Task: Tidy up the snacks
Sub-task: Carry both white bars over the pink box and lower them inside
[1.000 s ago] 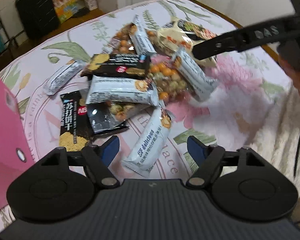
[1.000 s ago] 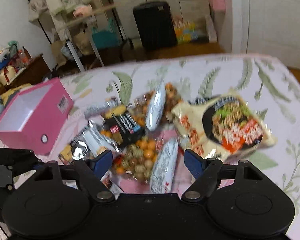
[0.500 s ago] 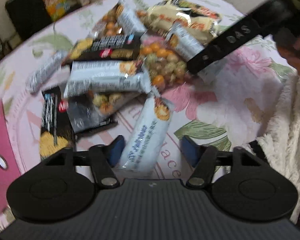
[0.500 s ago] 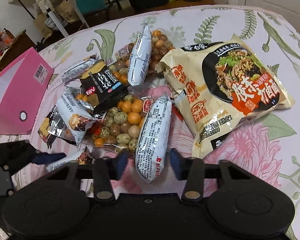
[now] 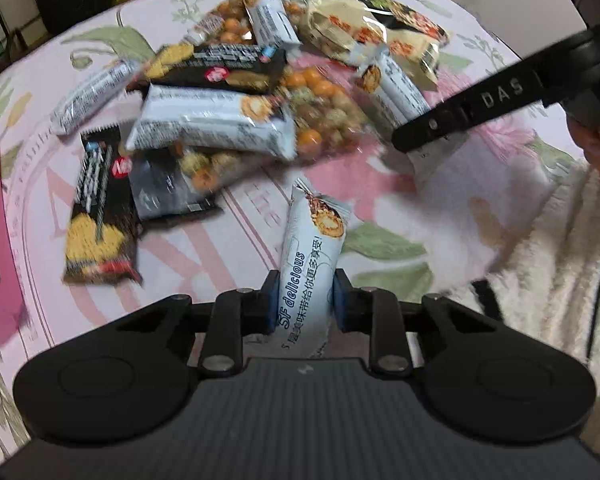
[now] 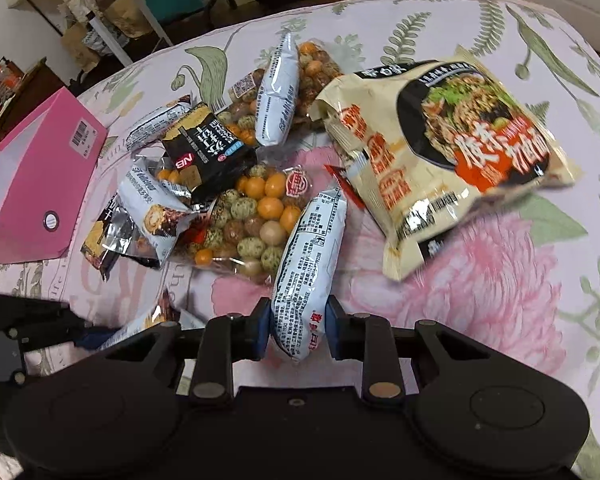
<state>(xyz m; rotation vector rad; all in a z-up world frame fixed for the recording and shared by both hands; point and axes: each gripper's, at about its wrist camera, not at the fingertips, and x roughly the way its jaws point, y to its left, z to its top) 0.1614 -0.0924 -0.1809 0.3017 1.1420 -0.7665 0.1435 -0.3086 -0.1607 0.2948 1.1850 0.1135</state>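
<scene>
The snacks lay in a loose heap on the table [image 6: 500,320]. The noodle bag [image 6: 440,160] was at the right of the heap, and the box [image 6: 32,192] stood apart at the left edge. In the middle, the bag of coated nuts [image 6: 252,216] lay under a dark cracker pack [image 6: 208,152]. One wafer pack [image 6: 308,272] leaned on the nuts (its near end between the right claw [image 6: 296,326] fingers); another wafer pack [image 5: 312,264] lay nearer, inside the left claw [image 5: 306,300].

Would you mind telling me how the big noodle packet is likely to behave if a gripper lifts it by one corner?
The noodle packet looks puffy and crinkled, so it would probably sag and swing from a corner. Its glossy film may slip between pads. The contents are likely brittle, so a hard squeeze might crack them.
</scene>
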